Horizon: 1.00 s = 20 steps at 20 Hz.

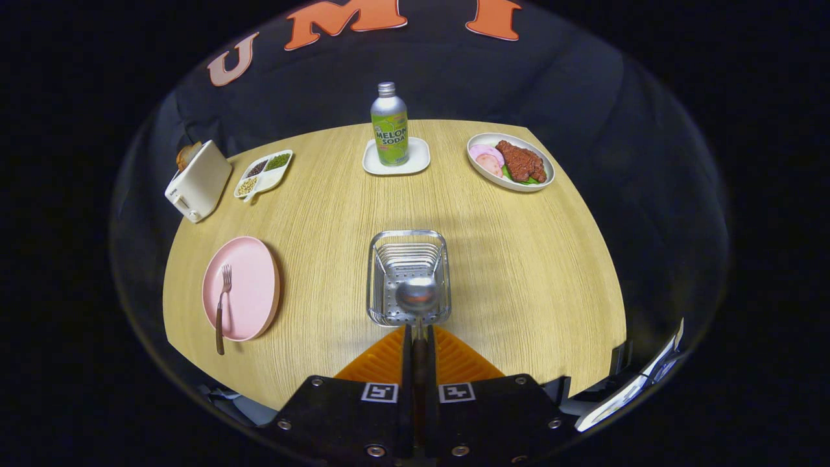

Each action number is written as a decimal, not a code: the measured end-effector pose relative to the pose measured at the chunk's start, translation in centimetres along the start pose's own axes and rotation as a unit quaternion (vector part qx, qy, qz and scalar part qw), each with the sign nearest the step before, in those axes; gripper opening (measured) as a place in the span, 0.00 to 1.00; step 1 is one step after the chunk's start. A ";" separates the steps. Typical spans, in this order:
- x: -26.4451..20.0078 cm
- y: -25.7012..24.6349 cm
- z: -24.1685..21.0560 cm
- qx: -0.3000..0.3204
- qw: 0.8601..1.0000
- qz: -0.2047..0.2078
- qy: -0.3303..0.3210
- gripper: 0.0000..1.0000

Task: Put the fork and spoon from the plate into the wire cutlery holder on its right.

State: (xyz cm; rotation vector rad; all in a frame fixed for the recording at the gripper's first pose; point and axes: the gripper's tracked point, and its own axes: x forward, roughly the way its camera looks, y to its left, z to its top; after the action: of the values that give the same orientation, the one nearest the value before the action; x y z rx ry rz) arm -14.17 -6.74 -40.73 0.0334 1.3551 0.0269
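On the far left sits a toaster, and next to it a little dish of beans. Closer to me is the pink plate, and the fork lies on it with its handle poking over the near edge. The fork is still waiting for its turn. In the middle, my gripper is squeezed tight on the handle of the spoon, and the spoon's round bowl hangs over the near part of the wire holder. To do this bit well, I think I should move the spoon a little further over the holder, tip it so it points down inside, and only then let go, so it does not hit the rim and fall on the table. Behind the holder stands a soda bottle, and on the right is a plate of food.
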 end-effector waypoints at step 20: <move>-11.7 4.2 13.8 0.015 0.928 0.015 -0.371 0.37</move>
State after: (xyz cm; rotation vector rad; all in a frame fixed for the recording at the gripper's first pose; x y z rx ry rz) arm -3.24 -3.12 -26.21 0.0811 0.5946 0.0157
